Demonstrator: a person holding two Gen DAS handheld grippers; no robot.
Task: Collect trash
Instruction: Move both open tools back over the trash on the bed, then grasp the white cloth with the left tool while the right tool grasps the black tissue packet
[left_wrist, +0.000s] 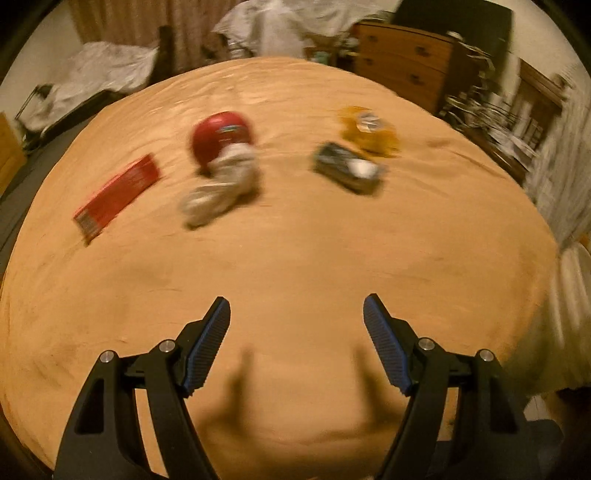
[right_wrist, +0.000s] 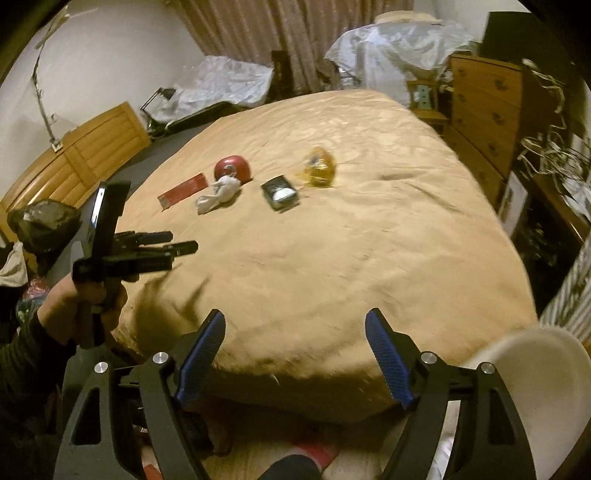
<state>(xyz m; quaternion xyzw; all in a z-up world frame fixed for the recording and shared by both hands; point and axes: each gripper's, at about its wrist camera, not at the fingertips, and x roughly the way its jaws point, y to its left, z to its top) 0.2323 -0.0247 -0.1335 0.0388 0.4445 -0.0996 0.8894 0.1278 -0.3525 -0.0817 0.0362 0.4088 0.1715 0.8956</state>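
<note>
Trash lies in a row across the far half of an orange bedspread (left_wrist: 295, 258): a flat red packet (left_wrist: 118, 194), a round red container (left_wrist: 221, 136), crumpled white paper (left_wrist: 221, 188), a dark tray with something white in it (left_wrist: 347, 168), and a yellow wrapper (left_wrist: 369, 133). My left gripper (left_wrist: 297, 317) hangs open over the near bedspread, well short of them, with nothing between its fingers. My right gripper (right_wrist: 295, 332) is open and empty above the bed's near edge. The same items show small in the right wrist view, such as the tray (right_wrist: 280, 195). The left gripper (right_wrist: 181, 242) appears there at left, held by a hand (right_wrist: 85, 295).
A wooden dresser (right_wrist: 484, 122) stands right of the bed. Covered heaps (right_wrist: 388, 55) sit beyond the far edge by a curtain. A white round container (right_wrist: 535, 369) is at the near right. A wooden board (right_wrist: 81, 158) and a dark bag (right_wrist: 40, 221) are left.
</note>
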